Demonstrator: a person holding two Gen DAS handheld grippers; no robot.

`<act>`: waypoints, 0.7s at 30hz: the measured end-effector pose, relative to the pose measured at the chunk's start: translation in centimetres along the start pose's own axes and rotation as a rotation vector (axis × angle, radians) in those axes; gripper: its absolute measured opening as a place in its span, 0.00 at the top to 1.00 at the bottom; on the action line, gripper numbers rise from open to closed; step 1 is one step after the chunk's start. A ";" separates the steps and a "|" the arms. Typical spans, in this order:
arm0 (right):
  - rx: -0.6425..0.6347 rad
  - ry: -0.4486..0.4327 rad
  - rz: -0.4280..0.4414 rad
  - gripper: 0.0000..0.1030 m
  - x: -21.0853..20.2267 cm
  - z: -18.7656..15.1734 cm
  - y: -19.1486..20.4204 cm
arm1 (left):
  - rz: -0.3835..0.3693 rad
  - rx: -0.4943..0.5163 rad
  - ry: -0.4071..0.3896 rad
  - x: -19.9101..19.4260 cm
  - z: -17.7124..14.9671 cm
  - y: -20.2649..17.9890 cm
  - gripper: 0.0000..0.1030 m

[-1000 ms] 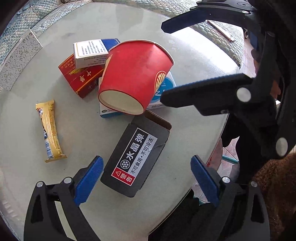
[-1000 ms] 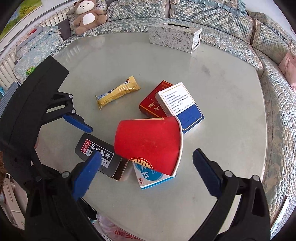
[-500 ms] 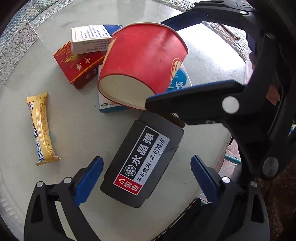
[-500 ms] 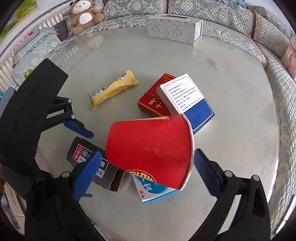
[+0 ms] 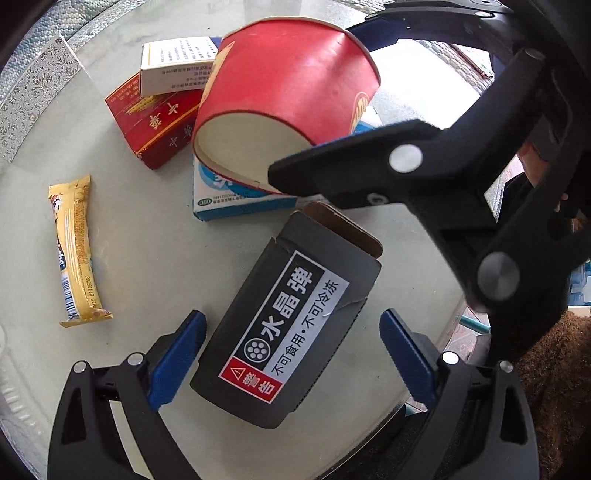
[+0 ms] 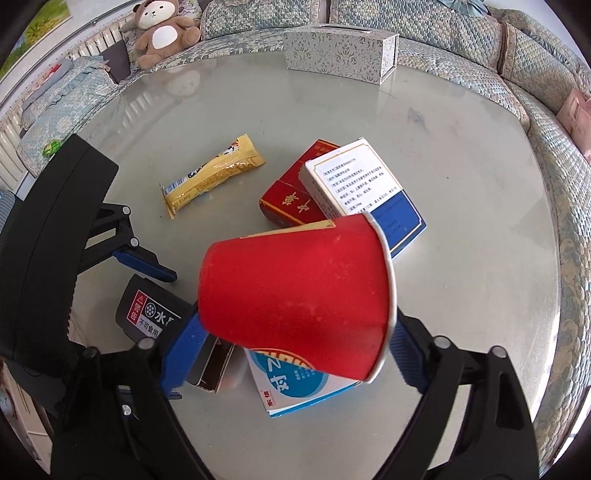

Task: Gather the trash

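Note:
A red paper cup [image 6: 295,288] lies on its side atop a blue-and-white box [image 6: 303,391] on the round glass table [image 6: 461,295]. My right gripper [image 6: 295,325] straddles the cup from base to rim. Its jaws are closing, and the pads sit right at the cup's two ends without visibly squeezing it. Below it in the left wrist view, a black box [image 5: 284,332] with a warning label lies flat between the open fingers of my left gripper [image 5: 291,316], with gaps on both sides. The right gripper's black finger [image 5: 332,173] crosses the red cup [image 5: 288,85].
A red cigarette pack [image 6: 291,203], a white-and-blue medicine box [image 6: 362,181] and a yellow snack wrapper [image 6: 214,173] lie beyond the cup. A patterned tissue box [image 6: 340,55] stands at the far edge. A sofa with a teddy bear [image 6: 162,33] curves around the table.
Both grippers have come down closer to the table. The right fingers have drawn in against the cup's ends. The black box now sits deeper between the left fingers.

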State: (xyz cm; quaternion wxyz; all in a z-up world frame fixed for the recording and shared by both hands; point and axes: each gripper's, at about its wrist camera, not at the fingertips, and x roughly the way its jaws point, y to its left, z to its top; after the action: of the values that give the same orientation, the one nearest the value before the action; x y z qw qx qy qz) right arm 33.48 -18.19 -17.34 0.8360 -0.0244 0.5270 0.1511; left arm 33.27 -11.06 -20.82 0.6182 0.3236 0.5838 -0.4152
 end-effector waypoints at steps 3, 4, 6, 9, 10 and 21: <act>-0.013 -0.004 -0.017 0.18 -0.1 -0.1 0.2 | 0.012 -0.010 -0.003 0.0 0.3 -0.1 0.14; -0.016 -0.008 -0.023 0.18 -0.2 -0.1 0.3 | 0.019 -0.014 -0.003 0.1 0.3 -0.2 0.17; -0.022 -0.011 -0.025 0.18 -0.4 -0.2 0.5 | 0.039 -0.026 -0.003 -0.1 0.2 -0.1 0.23; -0.025 -0.018 -0.035 0.19 -0.6 -0.3 0.5 | 0.050 -0.047 -0.001 -0.5 0.0 0.0 0.30; -0.025 -0.019 -0.038 0.19 -0.7 -0.3 0.4 | 0.052 -0.055 -0.001 -0.6 0.0 0.0 0.32; -0.027 -0.017 -0.053 0.19 -1.6 -0.6 0.2 | 0.081 -0.173 -0.032 -1.0 -0.9 -0.4 0.48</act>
State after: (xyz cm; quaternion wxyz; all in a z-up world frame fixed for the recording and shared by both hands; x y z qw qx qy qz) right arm 32.21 -18.51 -16.16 0.8436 -0.0483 0.5172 0.1363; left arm 32.51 -10.29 -19.91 0.6695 0.2857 0.5938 -0.3429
